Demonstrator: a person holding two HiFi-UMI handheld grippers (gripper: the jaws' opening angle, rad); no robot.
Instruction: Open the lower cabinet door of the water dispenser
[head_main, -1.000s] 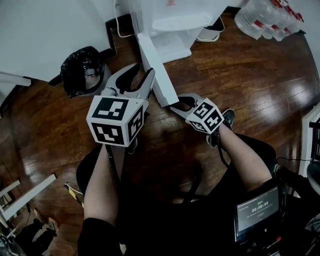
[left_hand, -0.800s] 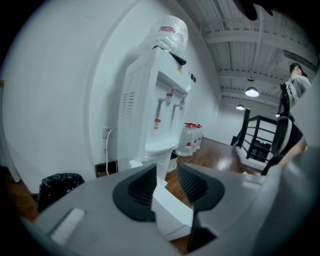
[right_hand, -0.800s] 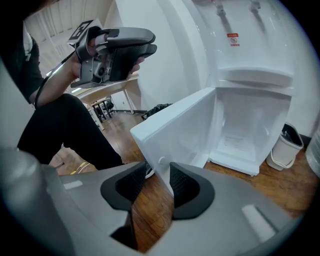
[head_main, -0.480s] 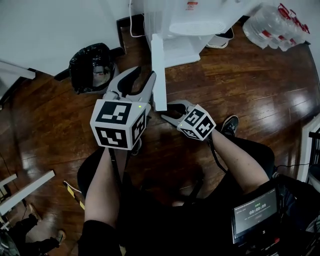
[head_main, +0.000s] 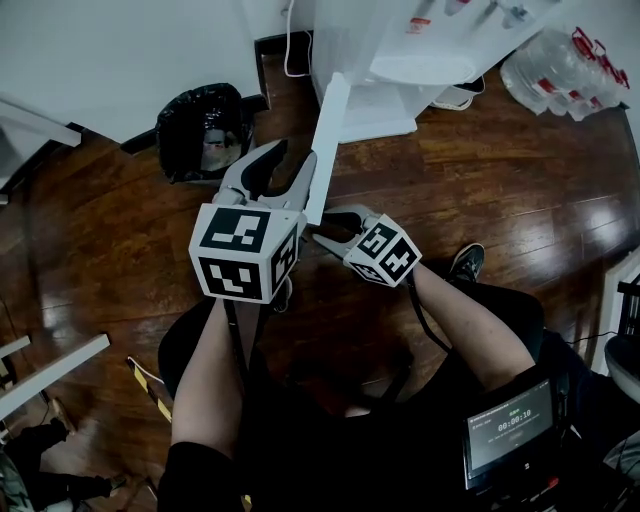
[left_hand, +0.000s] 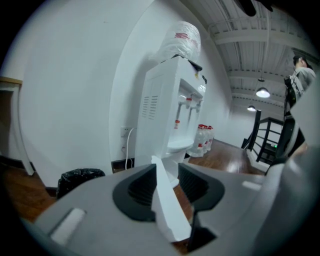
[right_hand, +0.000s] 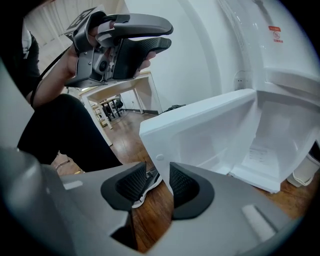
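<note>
1. The lower cabinet door (head_main: 326, 140) stands swung well out from the water dispenser (left_hand: 165, 110). It is edge-on in the head view, and the right gripper view shows its hollow inner face and the bare compartment.
2. The left claw (left_hand: 166, 171) straddles the door's free edge, released. One pad lies along the panel, while wooden floor (head_main: 500, 180) shows between the panel and the other pad.
3. The right claw (right_hand: 157, 172) is likewise released, low at the door's bottom corner. The panel's edge is just beside one pad, and a shoe (right_hand: 147, 182) is visible through the gap.
4. By the look of it, the opening is nearly done. To finish well, the person should follow the hinge's arc with a pad flat on the panel, not twisting it, and stop short of the black-bagged bin (head_main: 200, 130).
</note>
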